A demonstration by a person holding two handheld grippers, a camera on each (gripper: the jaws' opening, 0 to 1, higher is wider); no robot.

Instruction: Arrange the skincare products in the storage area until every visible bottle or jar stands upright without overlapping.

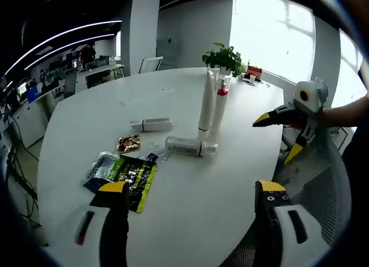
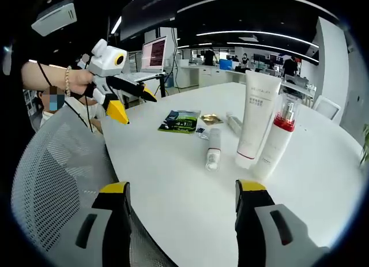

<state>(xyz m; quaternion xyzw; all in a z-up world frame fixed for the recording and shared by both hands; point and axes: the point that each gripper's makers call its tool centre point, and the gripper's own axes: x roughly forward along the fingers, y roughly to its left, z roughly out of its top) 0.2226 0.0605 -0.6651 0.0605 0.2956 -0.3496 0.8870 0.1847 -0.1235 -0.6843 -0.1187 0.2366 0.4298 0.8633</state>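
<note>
On the round white table (image 1: 190,209), two containers stood upright and touching: a tall white tube (image 1: 206,102) and a red-collared white pump bottle (image 2: 275,143). Two clear bottles (image 1: 151,124) (image 1: 190,146) lay flat beside three sachets (image 1: 131,173). Left gripper (image 1: 193,195) and right gripper (image 2: 180,192) were spread, holding nothing.

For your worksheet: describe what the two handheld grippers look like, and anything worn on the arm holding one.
Each gripper has a white-grey body, black jaws and yellow tips. The left gripper carries a white box with a yellow-ringed lens; the wrist behind it wears a beaded bracelet. The right gripper looks the same, with red near its grip.
</note>
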